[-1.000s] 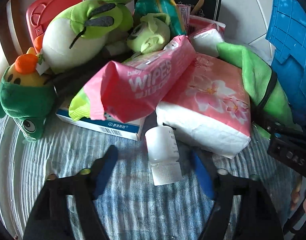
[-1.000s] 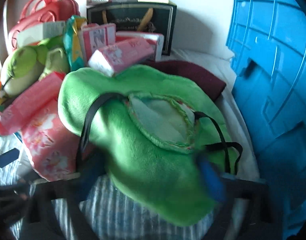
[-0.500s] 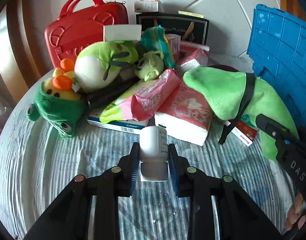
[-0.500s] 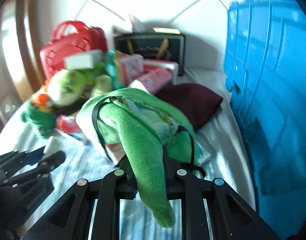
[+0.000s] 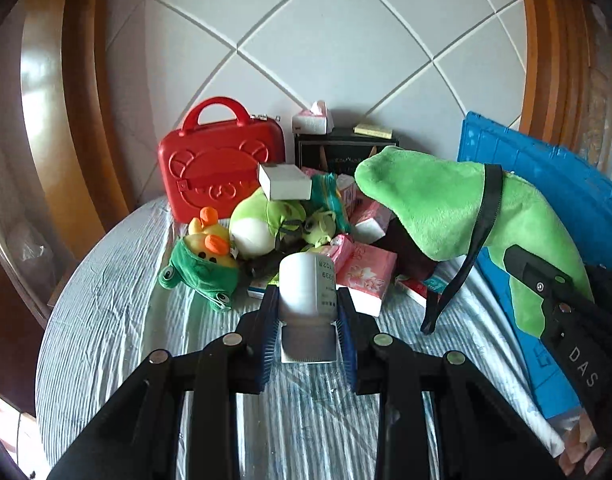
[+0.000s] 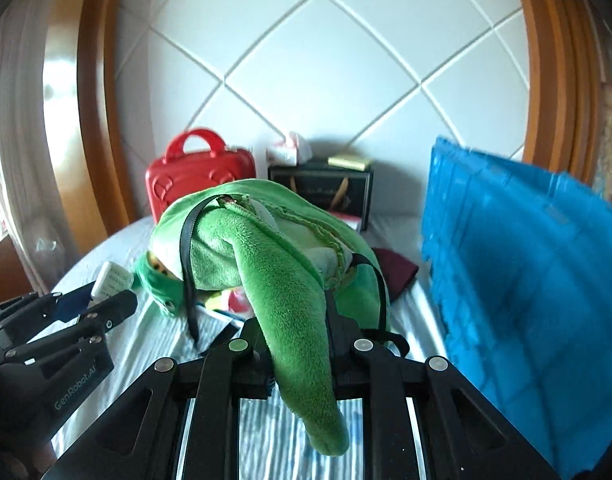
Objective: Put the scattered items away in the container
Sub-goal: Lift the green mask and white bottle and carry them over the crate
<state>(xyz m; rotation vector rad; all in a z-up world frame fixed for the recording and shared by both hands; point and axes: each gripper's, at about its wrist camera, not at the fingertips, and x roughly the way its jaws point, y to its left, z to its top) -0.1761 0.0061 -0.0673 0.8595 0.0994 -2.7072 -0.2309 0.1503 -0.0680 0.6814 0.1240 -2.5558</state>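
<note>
Low in the middle of the frame, the left gripper (image 5: 307,322) clamps a white bottle (image 5: 307,288) between its blue pads, cap toward the camera. Behind it, at centre, lies a heap: a frog-hooded duck plush (image 5: 202,264), a green round plush (image 5: 262,228), pink tissue packs (image 5: 369,268) and a red case (image 5: 222,172). At right, the right gripper (image 5: 545,292) grips a green plush bag (image 5: 441,208) before the blue container (image 5: 545,184).

A small white bottle (image 5: 307,288) is hanging cap-down above the striped cloth, a floppy green plush bag (image 5: 445,208) (black straps dangling) is drooping beside the upright blue crate (image 5: 545,200).
</note>
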